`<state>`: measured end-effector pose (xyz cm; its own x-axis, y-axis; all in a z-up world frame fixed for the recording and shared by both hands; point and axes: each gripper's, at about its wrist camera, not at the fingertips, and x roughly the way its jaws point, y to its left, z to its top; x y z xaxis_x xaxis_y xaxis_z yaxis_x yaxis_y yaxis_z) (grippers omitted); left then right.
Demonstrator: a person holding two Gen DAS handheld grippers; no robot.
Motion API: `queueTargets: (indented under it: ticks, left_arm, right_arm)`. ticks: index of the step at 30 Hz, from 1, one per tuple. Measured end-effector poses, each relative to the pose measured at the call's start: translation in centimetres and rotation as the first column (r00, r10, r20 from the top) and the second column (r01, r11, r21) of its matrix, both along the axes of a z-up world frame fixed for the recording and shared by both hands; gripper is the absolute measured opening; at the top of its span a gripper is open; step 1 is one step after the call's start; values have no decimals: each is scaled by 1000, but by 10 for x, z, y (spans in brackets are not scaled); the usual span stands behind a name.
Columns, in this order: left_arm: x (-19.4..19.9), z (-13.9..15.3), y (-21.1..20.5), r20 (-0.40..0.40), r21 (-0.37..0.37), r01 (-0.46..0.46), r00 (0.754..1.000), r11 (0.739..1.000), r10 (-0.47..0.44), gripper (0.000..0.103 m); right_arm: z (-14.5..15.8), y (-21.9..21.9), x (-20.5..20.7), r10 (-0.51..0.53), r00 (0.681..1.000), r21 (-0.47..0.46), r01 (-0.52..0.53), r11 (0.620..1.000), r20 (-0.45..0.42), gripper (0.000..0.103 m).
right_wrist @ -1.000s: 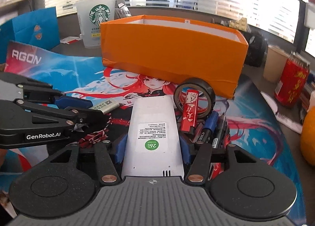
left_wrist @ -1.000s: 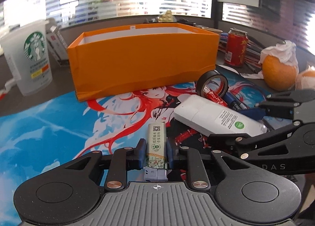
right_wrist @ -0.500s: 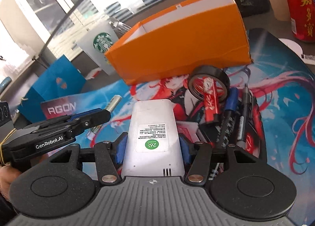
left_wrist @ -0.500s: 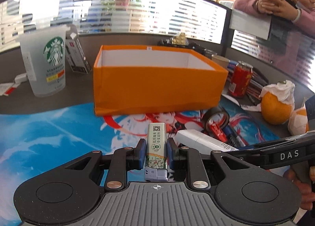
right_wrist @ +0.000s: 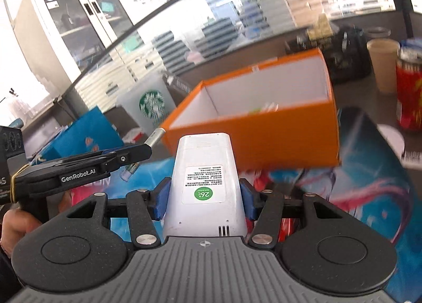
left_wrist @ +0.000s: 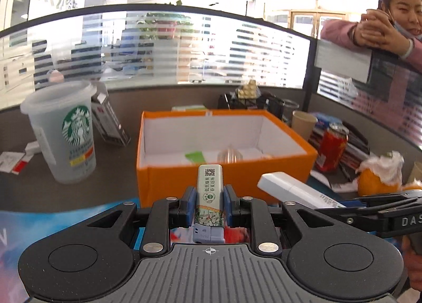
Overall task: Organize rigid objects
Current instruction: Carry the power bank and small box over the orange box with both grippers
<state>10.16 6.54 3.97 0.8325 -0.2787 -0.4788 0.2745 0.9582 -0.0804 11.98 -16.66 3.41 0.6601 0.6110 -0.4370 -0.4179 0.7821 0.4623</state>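
My left gripper [left_wrist: 209,204] is shut on a slim lighter [left_wrist: 209,192] with a green-and-white label, held above the mat in front of the orange box [left_wrist: 184,184]. The box is open at the top, white inside, with a green card [left_wrist: 195,156] and a clear item on its floor. My right gripper [right_wrist: 204,197] is shut on a white remote control [right_wrist: 203,179], whose label shows a green round sticker. In the left wrist view the remote [left_wrist: 295,190] juts in from the right. In the right wrist view the left gripper [right_wrist: 132,155] and lighter tip [right_wrist: 155,135] show at left, near the box [right_wrist: 263,139].
A Starbucks cup [left_wrist: 63,131] stands left of the box, a red can [left_wrist: 331,151] and a paper cup [left_wrist: 303,123] to its right. An orange with tissue [left_wrist: 377,179] lies at far right. A person leans on the partition at the back right. The printed mat [right_wrist: 356,184] covers the desk.
Both grippers have risen with the lighter and the remote, so the box's inside now shows. The right gripper has rolled, tilting its view. The tape roll and pens have dropped out of sight.
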Motion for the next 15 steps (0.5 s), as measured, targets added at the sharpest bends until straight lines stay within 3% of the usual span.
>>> queueTargets:
  ticks: [15]
  left_arm:
    - [89, 17, -14, -48, 14, -40, 998, 999, 41, 20]
  right_arm:
    - [30, -20, 67, -55, 997, 34, 53, 998, 47, 51]
